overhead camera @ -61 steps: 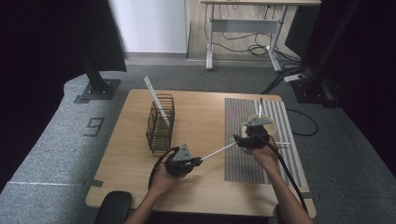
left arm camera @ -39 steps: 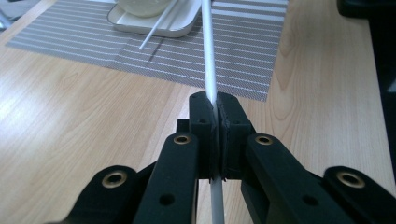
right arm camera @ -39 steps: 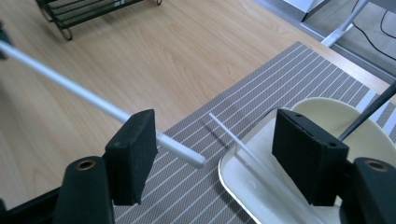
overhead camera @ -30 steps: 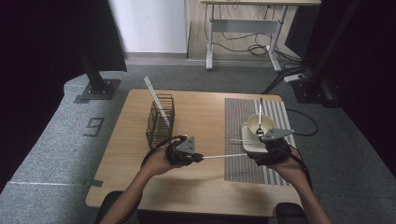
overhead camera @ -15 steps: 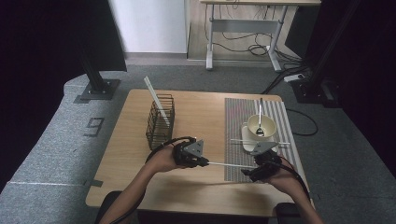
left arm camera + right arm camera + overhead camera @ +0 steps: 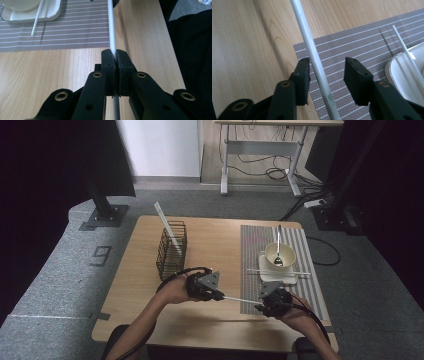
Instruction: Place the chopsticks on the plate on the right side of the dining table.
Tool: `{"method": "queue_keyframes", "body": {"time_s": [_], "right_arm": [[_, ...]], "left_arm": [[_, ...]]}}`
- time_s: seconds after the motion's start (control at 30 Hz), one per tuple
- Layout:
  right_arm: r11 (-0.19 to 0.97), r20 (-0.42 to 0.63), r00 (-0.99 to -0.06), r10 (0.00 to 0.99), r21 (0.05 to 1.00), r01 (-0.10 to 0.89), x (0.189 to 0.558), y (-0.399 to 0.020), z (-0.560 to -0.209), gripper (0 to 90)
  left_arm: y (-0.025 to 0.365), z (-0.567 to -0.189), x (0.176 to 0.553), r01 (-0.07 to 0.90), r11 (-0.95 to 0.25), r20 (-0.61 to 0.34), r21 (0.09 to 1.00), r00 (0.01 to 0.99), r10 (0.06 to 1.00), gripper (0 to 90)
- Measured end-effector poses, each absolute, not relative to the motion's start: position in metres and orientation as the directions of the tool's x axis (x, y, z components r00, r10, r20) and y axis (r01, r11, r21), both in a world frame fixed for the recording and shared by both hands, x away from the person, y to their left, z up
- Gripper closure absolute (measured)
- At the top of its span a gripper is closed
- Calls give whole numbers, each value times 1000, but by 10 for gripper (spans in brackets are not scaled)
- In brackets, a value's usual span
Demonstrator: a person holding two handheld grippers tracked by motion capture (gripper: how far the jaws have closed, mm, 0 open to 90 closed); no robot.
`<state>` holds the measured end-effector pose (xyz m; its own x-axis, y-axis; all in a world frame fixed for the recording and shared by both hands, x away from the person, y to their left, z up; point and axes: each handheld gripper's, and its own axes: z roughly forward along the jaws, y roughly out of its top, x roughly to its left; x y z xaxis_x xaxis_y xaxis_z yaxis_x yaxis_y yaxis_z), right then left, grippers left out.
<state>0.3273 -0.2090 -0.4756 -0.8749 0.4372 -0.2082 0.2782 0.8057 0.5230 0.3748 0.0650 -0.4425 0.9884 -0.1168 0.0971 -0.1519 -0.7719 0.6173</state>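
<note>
Left gripper view: our left gripper [image 6: 115, 58] squeezes thin white stick [image 6: 111, 30] tight. Right gripper [image 6: 326, 68] closing around it, pads not pressing yet. Stick light, stiff, slippery; we grab far end.

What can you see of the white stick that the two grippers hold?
The white stick is thin, straight and smooth; it looks like plastic. It lies nearly level above the table, between both grippers. The left gripper is shut on one end. The right gripper has just been closing: the stick passes between its jaws beside one pad, and a gap remains to the other.
</note>
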Motion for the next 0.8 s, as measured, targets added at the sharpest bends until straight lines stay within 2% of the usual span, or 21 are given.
{"method": "queue_keyframes", "body": {"time_s": [0.2, 0.5, 0.7, 0.8], "right_arm": [[833, -232, -891, 391, 500, 235, 323, -206, -476, 762], [844, -253, -900, 355, 501, 193, 321, -208, -471, 786], [837, -223, -915, 335, 518, 180, 318, -209, -466, 815], [838, -220, -919, 328, 518, 175, 316, -208, -466, 826]], "left_arm": [[63, -445, 375, -149, -774, 96, 616, 989, -114, 863], [67, -447, 376, -147, -753, 114, 641, 989, -97, 844], [72, -448, 378, -113, -738, 120, 665, 992, -44, 783], [73, -448, 377, -106, -725, 129, 681, 991, -24, 725]]}}
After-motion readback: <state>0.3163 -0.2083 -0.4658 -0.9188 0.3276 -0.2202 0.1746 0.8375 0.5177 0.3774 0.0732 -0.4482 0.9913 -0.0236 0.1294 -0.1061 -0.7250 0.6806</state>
